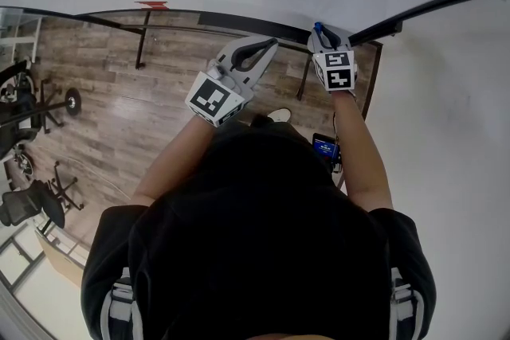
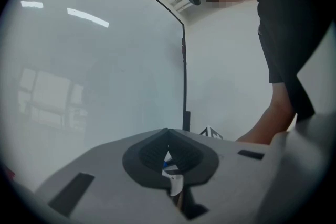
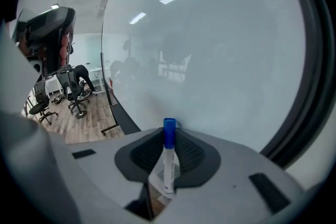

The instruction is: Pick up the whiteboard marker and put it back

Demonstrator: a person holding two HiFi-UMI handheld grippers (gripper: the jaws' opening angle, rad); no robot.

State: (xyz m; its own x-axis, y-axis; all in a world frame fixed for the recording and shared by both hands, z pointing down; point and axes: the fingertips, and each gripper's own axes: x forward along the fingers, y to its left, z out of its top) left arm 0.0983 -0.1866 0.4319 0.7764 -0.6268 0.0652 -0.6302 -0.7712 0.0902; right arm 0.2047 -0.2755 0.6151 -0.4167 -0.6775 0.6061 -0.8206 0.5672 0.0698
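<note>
**Clerk:** Entry one, the task's thing. Where is it, and why there?

**Keeper:** Whiteboard marker (image 3: 168,165), one. It lies along the jaws of the right gripper (image 3: 169,131). Its white barrel sits between the dark pads and its blue cap (image 3: 169,135) reaches out to the jaw tips. The jaws are closed onto the barrel from both sides. I judge this grip is for carrying: the pen is gripped by its body, which leaves the capped end free to be set down first.

**Clerk:** What lies ahead of that gripper?

**Keeper:** Whiteboard (image 3: 220,50), one, just beyond the jaw tips. Its black frame (image 3: 302,76) curves past on the gripper's right. Being this near the board suits returning the pen, though no view shows me where it is to rest.

**Clerk:** Entry two?

**Keeper:** Left gripper (image 2: 168,131), one. Its jaw tips meet and it grips nothing. It faces the same board and sits beside the right gripper, probably parked clear of the work.

**Clerk:** Remaining counts?

**Keeper:** Grippers, two. Square-marker cubes, two: one on the left gripper (image 1: 213,99) and one on the right (image 1: 335,69). Office chairs (image 3: 79,94) stand well off to the right gripper's left on the wood floor (image 3: 84,123). There are several, too small to count firmly.
</note>
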